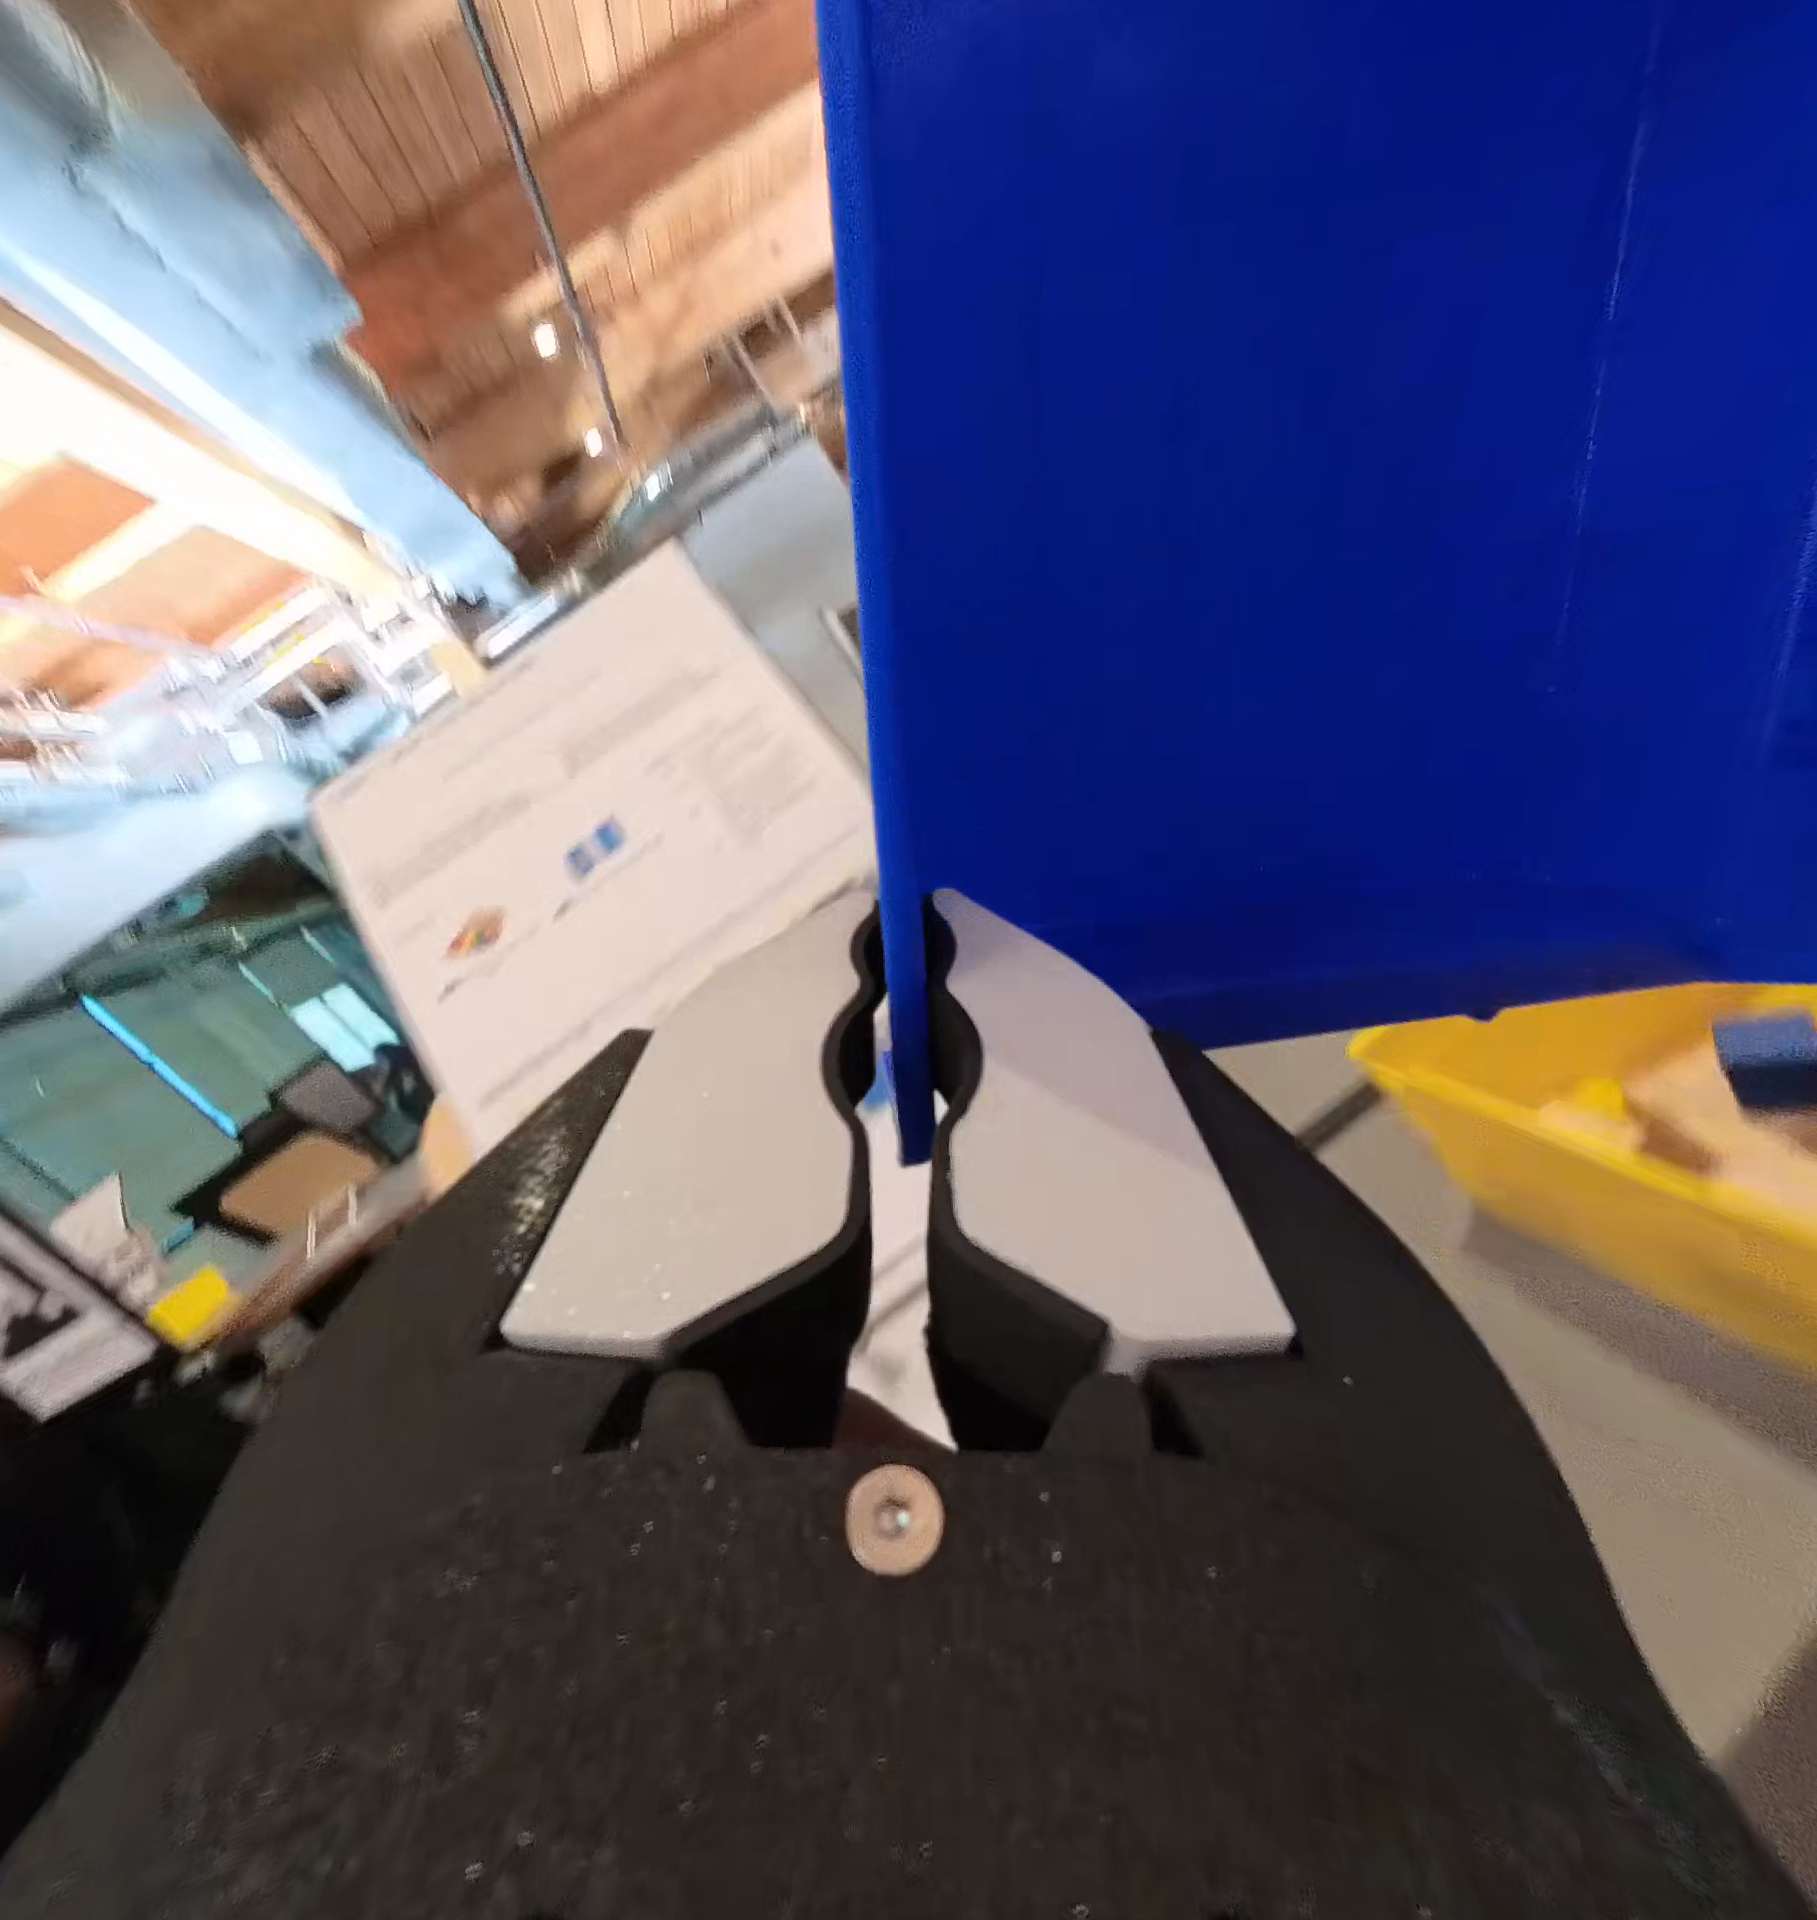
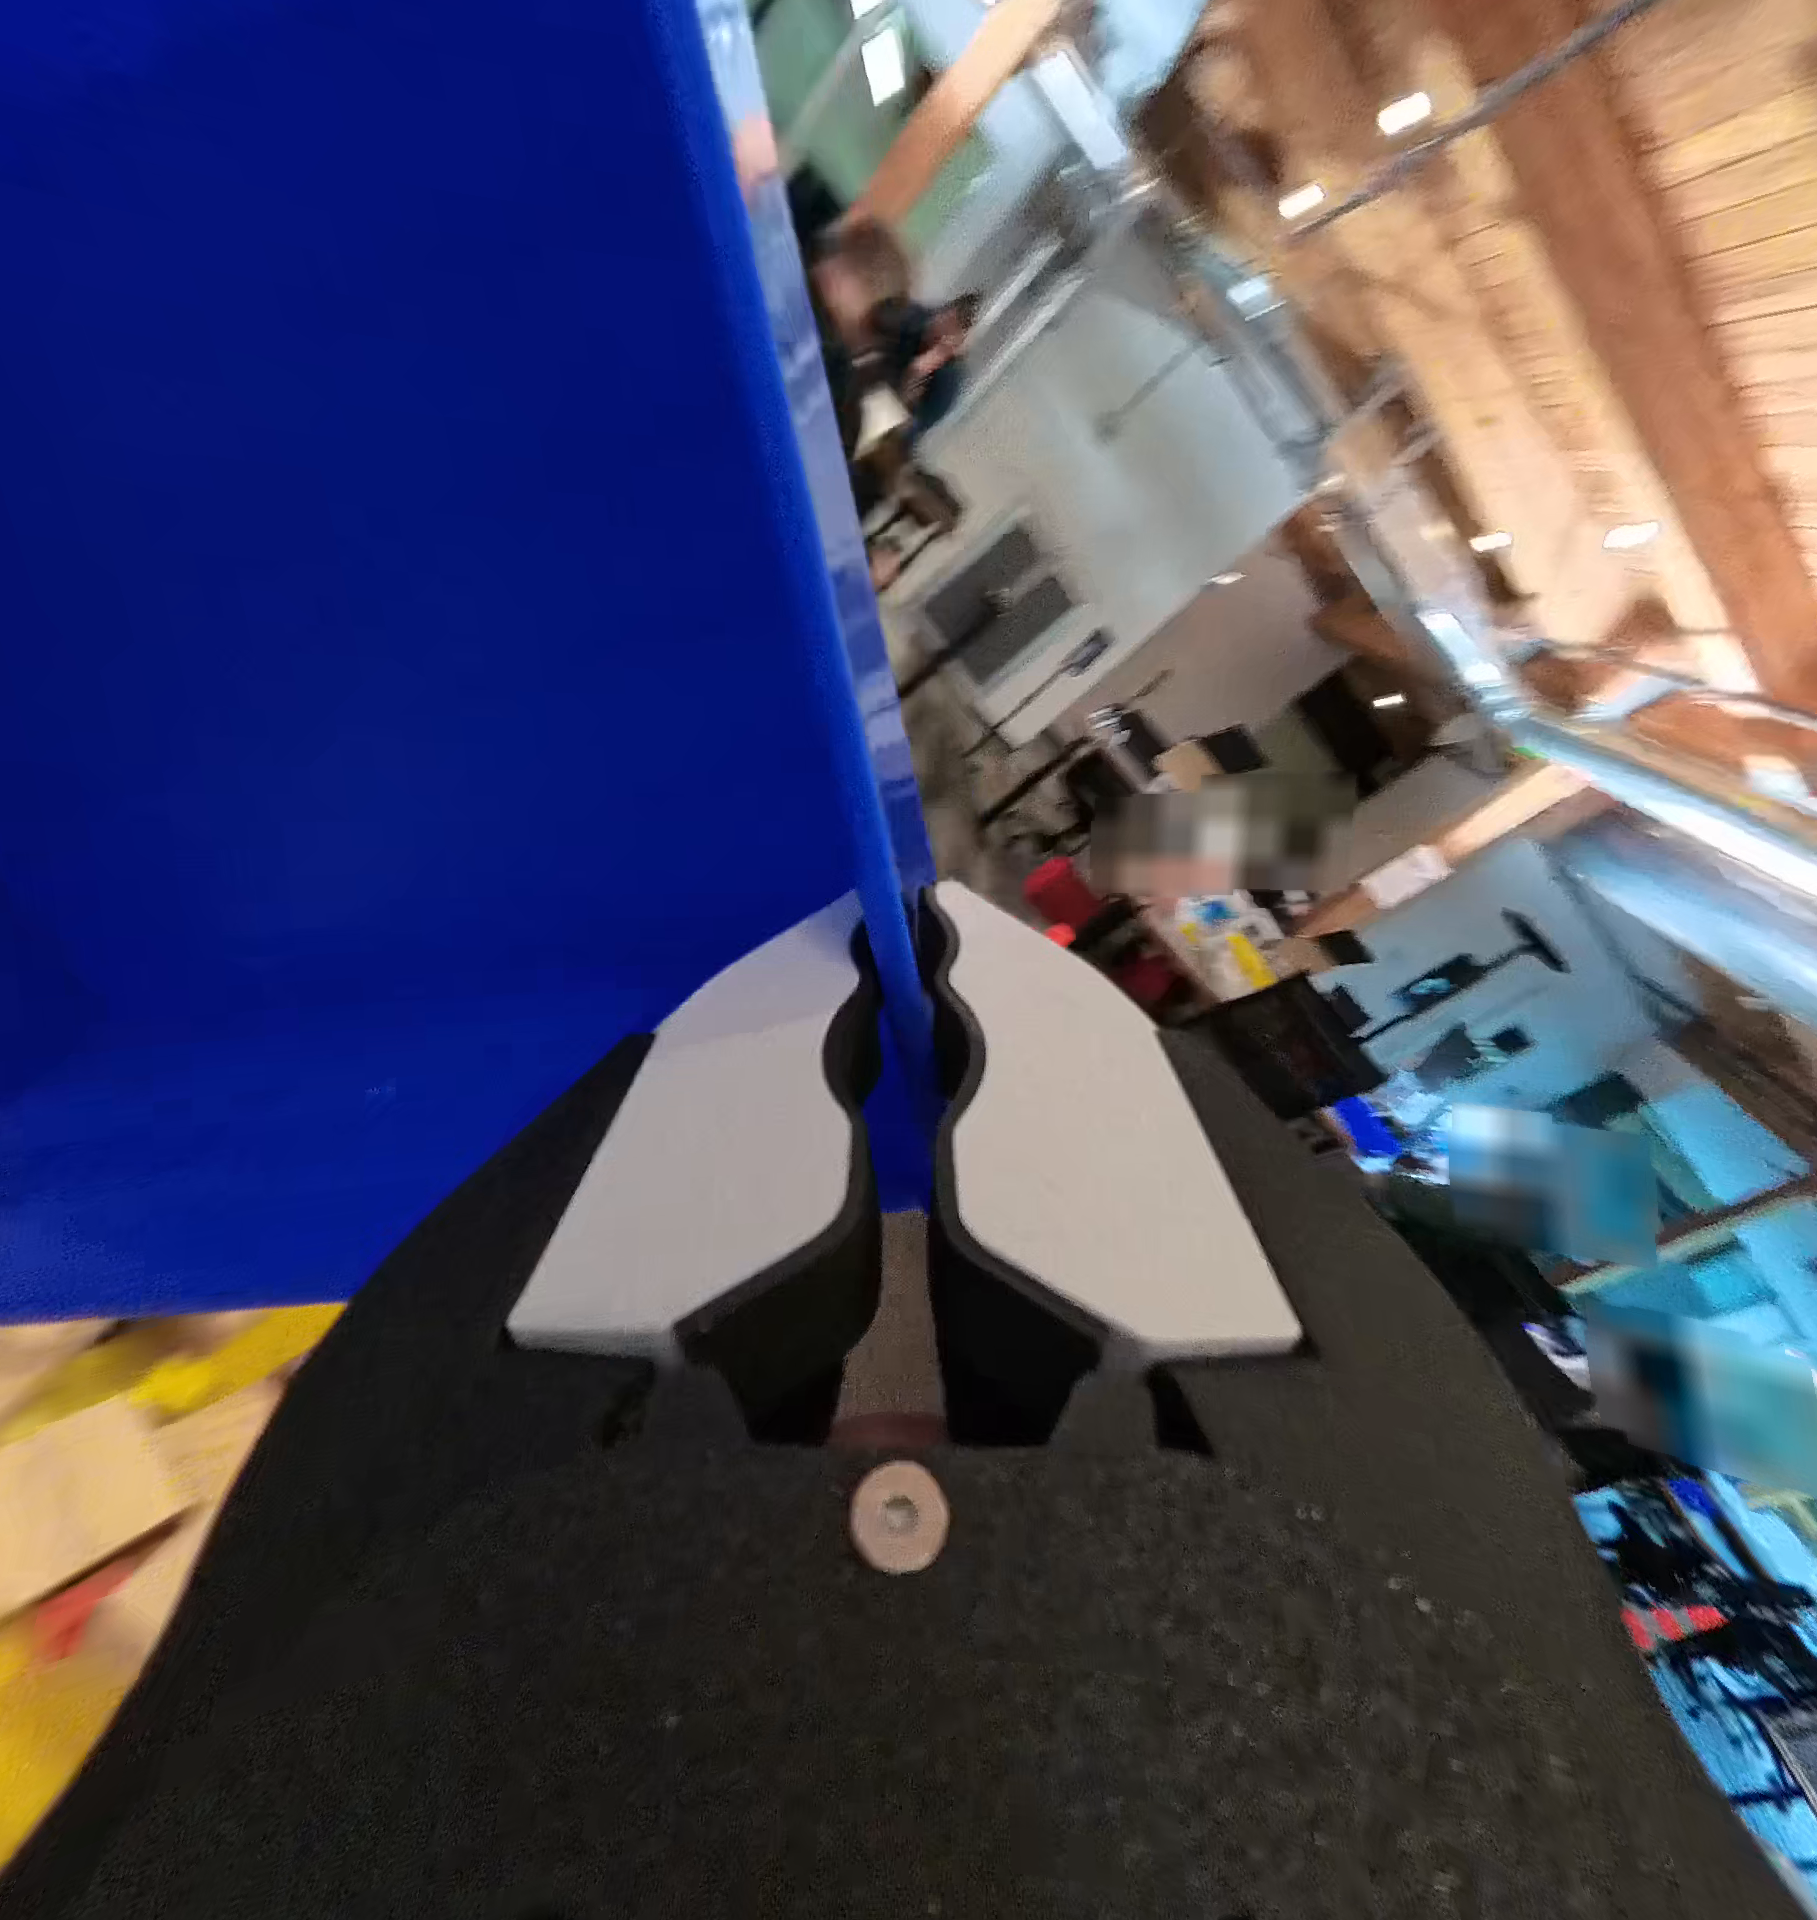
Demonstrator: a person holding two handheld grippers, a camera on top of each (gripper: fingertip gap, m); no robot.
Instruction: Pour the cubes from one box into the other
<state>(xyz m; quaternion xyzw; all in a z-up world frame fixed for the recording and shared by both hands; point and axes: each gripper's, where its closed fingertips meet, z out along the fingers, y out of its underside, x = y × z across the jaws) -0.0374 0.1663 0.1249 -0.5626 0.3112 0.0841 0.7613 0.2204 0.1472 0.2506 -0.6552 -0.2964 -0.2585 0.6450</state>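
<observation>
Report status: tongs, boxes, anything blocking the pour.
Left tongs and right tongs both shut on blue box walls. Blue box lifted above yellow box, cubes inside. Nothing blocking.

Both grippers look alike: the left gripper (image 1: 906, 1023) and right gripper (image 2: 902, 1023) have speckled black bodies, pale grey finger plates edged with wavy black pads, and one round silver screw.
</observation>
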